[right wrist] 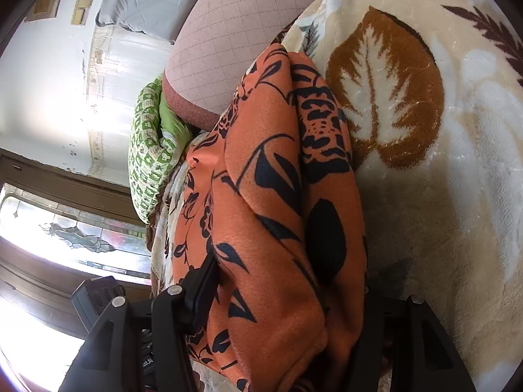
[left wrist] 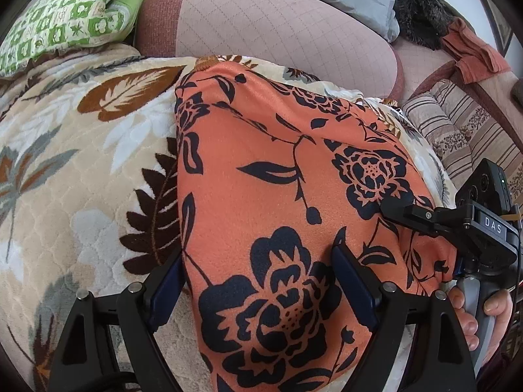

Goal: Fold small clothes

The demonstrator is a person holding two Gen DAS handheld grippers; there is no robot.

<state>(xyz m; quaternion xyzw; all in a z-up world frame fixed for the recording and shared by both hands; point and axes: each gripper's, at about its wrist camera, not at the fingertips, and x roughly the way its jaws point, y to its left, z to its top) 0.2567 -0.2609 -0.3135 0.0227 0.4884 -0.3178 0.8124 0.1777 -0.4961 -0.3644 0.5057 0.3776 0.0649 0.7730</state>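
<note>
Left tongs [left wrist: 258, 281] straddle the orange floral garment [left wrist: 278, 170], spread wide, likely pinning it; right tongs [right wrist: 287, 320] clamp its bunched edge to carry a fold over the leaf-print blanket [left wrist: 81, 163]

The garment [left wrist: 278, 179] lay on the blanket [left wrist: 81, 170]; behind the blanket stood a cushion [left wrist: 268, 29], a pillow [left wrist: 62, 16] beside it.

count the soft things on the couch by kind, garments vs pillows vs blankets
Garments: 2, the orange floral garment and the rust cloth on the armrest
Pillows: 2, the green checked pillow and the striped cushion
Blankets: 1, the leaf-print blanket
Total: 5
A grey fabric and a dark furry thing at the back are too unclear to sort.
</note>
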